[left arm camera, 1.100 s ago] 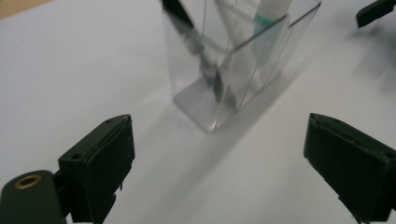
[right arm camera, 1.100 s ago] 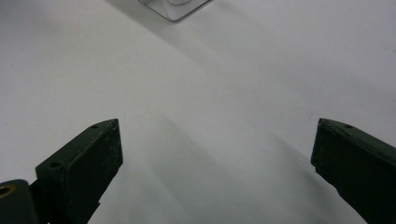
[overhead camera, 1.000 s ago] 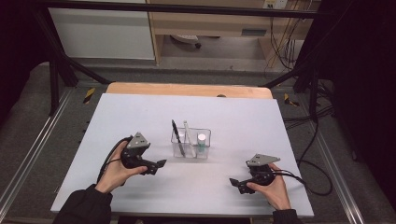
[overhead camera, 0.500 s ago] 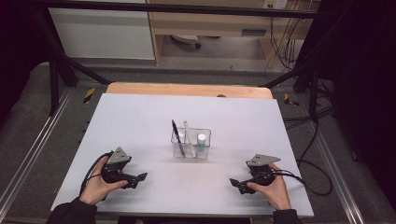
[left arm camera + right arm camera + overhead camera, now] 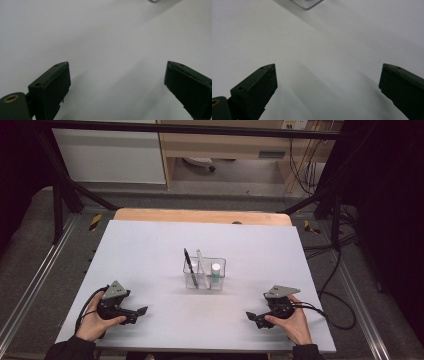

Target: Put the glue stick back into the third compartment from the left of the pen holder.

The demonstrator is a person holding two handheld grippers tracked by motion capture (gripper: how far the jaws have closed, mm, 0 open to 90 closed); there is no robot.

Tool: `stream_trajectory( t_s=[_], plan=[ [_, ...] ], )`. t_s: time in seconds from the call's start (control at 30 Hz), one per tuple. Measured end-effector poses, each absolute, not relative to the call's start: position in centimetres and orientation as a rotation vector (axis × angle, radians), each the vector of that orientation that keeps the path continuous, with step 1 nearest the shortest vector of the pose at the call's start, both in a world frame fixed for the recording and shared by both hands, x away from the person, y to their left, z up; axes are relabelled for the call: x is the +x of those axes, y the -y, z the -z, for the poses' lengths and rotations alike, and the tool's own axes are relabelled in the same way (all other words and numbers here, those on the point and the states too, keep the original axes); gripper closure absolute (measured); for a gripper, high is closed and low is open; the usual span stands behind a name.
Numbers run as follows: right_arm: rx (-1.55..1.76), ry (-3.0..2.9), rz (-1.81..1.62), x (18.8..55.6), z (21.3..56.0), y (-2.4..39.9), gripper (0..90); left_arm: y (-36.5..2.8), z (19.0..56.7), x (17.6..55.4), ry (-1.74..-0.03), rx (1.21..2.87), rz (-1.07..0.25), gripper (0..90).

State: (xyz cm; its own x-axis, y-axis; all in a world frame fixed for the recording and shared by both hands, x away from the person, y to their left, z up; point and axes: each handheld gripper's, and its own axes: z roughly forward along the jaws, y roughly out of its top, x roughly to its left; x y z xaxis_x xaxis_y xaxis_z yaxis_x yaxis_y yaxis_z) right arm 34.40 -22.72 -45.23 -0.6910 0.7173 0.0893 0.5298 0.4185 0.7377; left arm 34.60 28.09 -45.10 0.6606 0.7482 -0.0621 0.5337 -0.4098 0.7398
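Both grippers parked low on the pale grey table (image 5: 150, 250), jaws spread wide with nothing between them.

We've got the left gripper (image 5: 137, 312) and right gripper (image 5: 252, 316) pointing inward at each other, and the clear plastic organiser box (image 5: 205, 274) with its black pen (image 5: 189, 265) and white-capped green bottle (image 5: 215, 273) sits well ahead of the fingertips, roughly midway between the two.

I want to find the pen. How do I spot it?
Look at the middle of the pale grey table, where a clear plastic organiser box stands. The thin black pen leans in its left compartment, the only dark thing beside a clear stick and a white-capped green bottle.
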Motion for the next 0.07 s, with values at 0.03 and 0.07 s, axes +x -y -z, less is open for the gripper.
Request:
stream_trajectory(
  t_s=[0.03,0.07],
  plan=[
    [1.097,-2.439,-1.132,34.39,45.23,22.73,2.4,-28.1,45.17,34.57,-0.991,2.115,-0.356,6.8],
    [1.1,-2.438,-1.132,34.39,45.23,22.74,2.4,-28.1,45.26,34.58,-0.992,2.117,-0.355,6.8]
  ],
)
